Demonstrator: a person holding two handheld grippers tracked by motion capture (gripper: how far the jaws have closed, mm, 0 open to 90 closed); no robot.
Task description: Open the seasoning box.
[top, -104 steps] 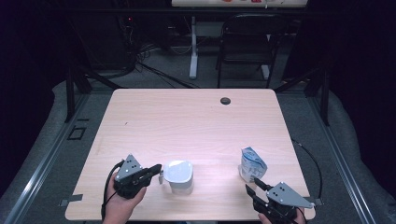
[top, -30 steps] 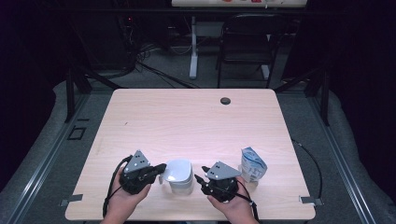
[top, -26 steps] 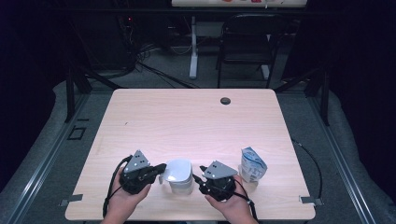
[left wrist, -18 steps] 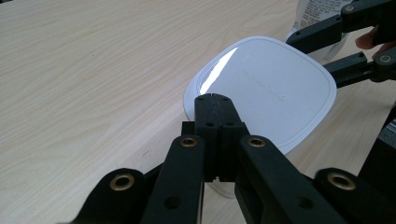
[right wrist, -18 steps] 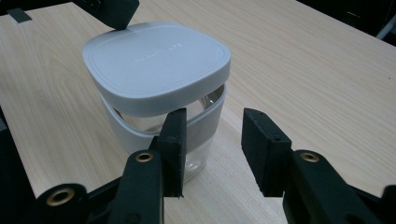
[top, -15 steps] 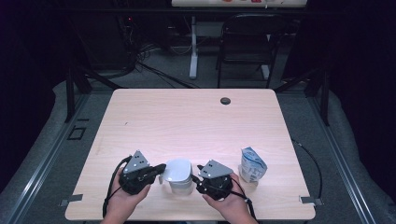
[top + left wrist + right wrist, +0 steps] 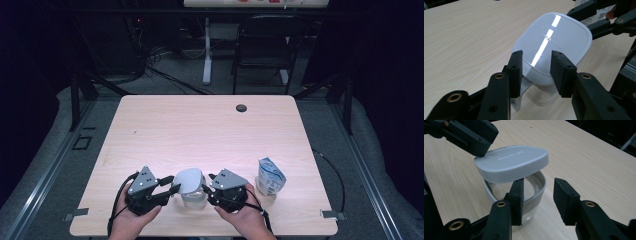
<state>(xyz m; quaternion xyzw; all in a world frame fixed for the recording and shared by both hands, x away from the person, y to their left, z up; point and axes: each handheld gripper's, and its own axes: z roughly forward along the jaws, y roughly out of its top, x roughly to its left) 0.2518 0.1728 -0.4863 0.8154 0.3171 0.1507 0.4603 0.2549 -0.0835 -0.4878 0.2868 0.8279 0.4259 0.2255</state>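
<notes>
A clear container (image 7: 192, 196) stands near the table's front edge with its white lid (image 7: 189, 180) lying askew on the rim. The lid (image 7: 511, 162) is raised on the near side and shows the empty inside (image 7: 537, 186). My left gripper (image 7: 167, 186) is at the lid's left. Its jaws (image 7: 536, 72) have just been opening and now stand apart, with the lid's near corner (image 7: 554, 42) between them and unpressed. My right gripper (image 7: 207, 187) is at the container's right and open (image 7: 537, 195). One of its fingers (image 7: 517, 200) is against the wall and the other is clear of it.
A blue and white pouch (image 7: 270, 176) stands upright to the right of my right hand. The wooden table (image 7: 200, 130) has a round cable hole (image 7: 241, 108) near its far edge. A dark chair (image 7: 265, 50) and cables lie beyond the table.
The right hand came from the table's front right corner to the container's right side and edged closer in the last second. The left hand stayed beside the lid.
</notes>
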